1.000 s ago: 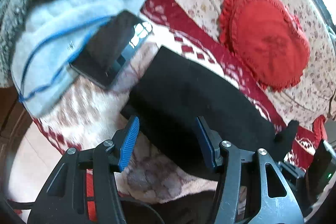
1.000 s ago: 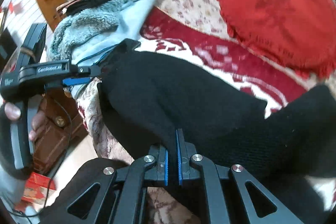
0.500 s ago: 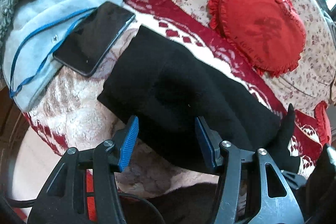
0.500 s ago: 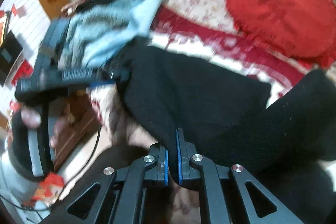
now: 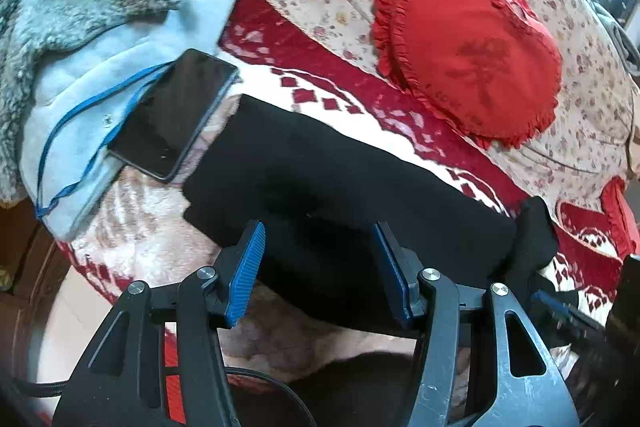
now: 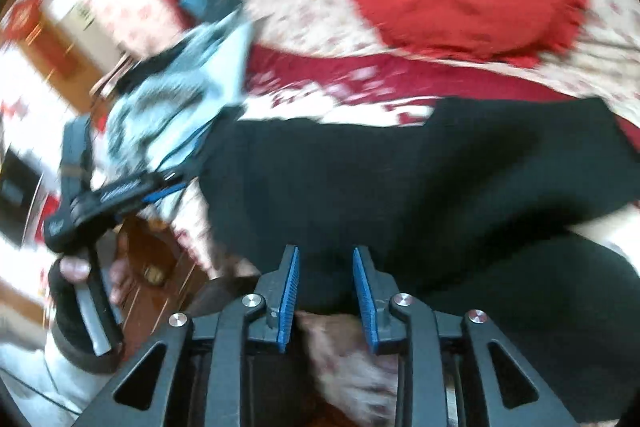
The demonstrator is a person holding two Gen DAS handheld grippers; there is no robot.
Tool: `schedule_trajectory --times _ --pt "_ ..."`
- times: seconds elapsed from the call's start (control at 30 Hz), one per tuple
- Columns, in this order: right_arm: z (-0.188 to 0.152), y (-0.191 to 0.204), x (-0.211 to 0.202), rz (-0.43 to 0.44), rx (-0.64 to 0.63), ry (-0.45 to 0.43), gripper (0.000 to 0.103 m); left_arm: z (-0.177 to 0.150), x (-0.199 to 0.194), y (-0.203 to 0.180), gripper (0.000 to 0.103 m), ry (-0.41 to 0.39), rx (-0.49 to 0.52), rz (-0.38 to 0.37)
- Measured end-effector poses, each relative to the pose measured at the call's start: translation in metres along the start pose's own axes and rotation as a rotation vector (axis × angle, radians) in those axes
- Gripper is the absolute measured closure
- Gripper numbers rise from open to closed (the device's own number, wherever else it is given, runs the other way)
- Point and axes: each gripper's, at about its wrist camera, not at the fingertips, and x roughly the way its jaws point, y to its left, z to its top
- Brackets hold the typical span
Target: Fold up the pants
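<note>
Pants [image 5: 340,187], black, lie folded on the patterned blanket [image 5: 132,223] just beside the phone [image 5: 176,115]. My left tongs [image 5: 320,267] hover apart over their near edge; my right tongs [image 6: 326,291] stand apart, gripping nothing.

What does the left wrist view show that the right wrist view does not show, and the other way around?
Only the left wrist view shows the black phone lying partly on the light blue fleece garment, and a second small red cushion at the right edge.

Only the right wrist view shows the person's left hand holding the left gripper from the side, and wooden furniture beside the bed.

Both show the black pants on the patterned blanket, the big red heart cushion, and open jaws; the right gripper is open too.
</note>
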Motion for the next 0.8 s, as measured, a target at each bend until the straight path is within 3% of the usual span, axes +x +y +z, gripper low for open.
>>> schedule_trajectory --times 0.1,0.27,0.53,0.8 --pt "0.003 -0.025 -0.008 -0.049 0.100 -0.003 0.075 -0.003 0.012 -0.011 0.048 0.033 0.037 0.004" --pt "0.009 -0.036 -0.015 -0.042 0.147 -0.050 0.075 -0.013 0.032 -0.016 0.048 0.081 0.087 0.052" --pt "0.004 -0.104 -0.035 -0.170 0.403 -0.139 0.069 -0.015 0.041 -0.012 0.044 0.098 0.080 0.051" --pt "0.016 -0.157 -0.025 -0.108 0.589 -0.174 0.066 -0.015 0.043 -0.013 0.043 0.100 0.084 0.056"
